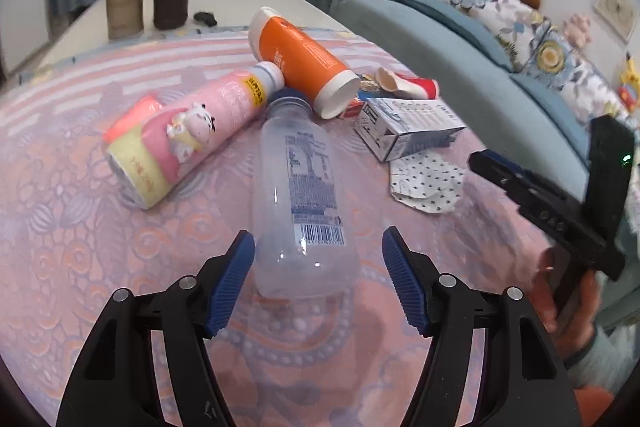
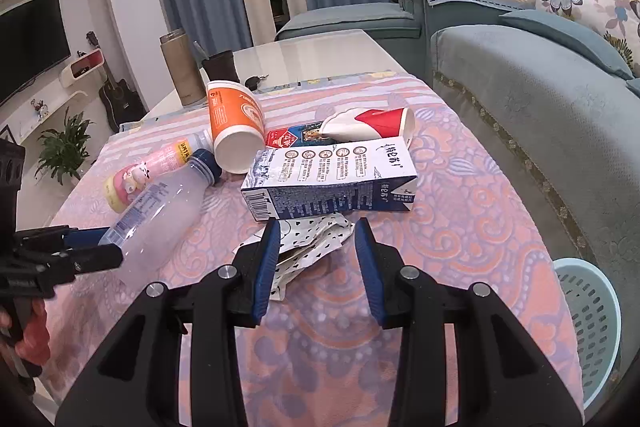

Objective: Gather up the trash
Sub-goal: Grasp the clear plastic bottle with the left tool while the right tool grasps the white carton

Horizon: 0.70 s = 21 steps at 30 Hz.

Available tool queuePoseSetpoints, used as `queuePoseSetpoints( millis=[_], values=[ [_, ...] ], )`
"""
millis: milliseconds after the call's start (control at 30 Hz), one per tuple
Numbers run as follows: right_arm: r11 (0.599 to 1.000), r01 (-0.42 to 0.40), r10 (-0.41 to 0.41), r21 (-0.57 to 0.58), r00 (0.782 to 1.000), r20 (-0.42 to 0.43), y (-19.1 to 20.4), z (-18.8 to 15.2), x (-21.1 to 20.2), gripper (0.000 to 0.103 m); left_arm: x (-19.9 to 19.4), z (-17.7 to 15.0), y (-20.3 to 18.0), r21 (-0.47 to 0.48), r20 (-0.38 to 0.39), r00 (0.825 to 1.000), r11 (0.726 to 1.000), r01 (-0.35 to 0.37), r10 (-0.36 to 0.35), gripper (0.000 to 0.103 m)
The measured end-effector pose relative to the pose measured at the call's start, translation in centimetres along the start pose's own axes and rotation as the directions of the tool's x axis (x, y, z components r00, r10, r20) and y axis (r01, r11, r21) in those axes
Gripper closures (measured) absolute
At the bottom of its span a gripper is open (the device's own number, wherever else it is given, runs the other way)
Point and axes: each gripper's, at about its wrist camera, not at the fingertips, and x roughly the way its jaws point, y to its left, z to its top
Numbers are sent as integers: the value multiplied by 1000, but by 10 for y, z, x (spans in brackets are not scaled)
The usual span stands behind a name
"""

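pink bottle (image 1: 188,143): far left of the heap, on its side on the tabletop (image 1: 80,267), cap touching the orange cup. Looks dropped, not set down.
clear bottle (image 1: 300,195): on its side, cap end far, base end near. Empty and light by the look; likely to roll if nudged.
left claw (image 1: 318,279): jaws wide, straddling the clear bottle's base. Left pad (image 1: 232,283) just beside the bottle wall, right pad apart from it; no squeeze yet. Lined up across the bottle's width, which I judge is the reason for the low, angled approach.
orange cup (image 1: 304,67): tipped over, mouth near, leaning over the clear bottle's cap. Lifting the bottle may shift it.
carton (image 2: 332,183): flat on its side at mid-heap, long edge across the view, lying over the far edge of the wrapper.
wrapper (image 2: 304,247): crumpled, dotted, just near of the carton, flat on the tabletop.
right claw (image 2: 316,267): jaws partly drawn in, wrapper between them. Left pad sits over the wrapper's edge; right pad looks clear of it, so I read no grip yet.
red cup (image 2: 372,125): crushed, on its side, far side of the carton.
basket (image 2: 592,331): pale blue, low at far right, off the tabletop's edge, beside the sofa (image 2: 540,107). Probably where the trash goes; nothing seen in it from here.
task state: all trash on the tabletop; both claws poised for a first pick.
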Motion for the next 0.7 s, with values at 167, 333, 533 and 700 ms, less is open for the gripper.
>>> queuePoseSetpoints(
  millis=[167,333,533,700],
  values=[
    [999,-41,41,27,999,-2,-8,6,-3,68,19,16,-3,-74,2,997,994,-77,78,34],
    [1000,-6,6,-13,1000,1,-22,32,-2,67,41,26,-10,-89,-28,982,978,-190,188,38],
    [999,1,1,32,998,-57,-50,58,34,46,45,19,-10,-111,12,981,975,-193,195,49],
    [997,-65,72,52,986,-150,-55,61,69,46,29,0,-1,-167,69,985,975,-147,160,49]
  ],
)
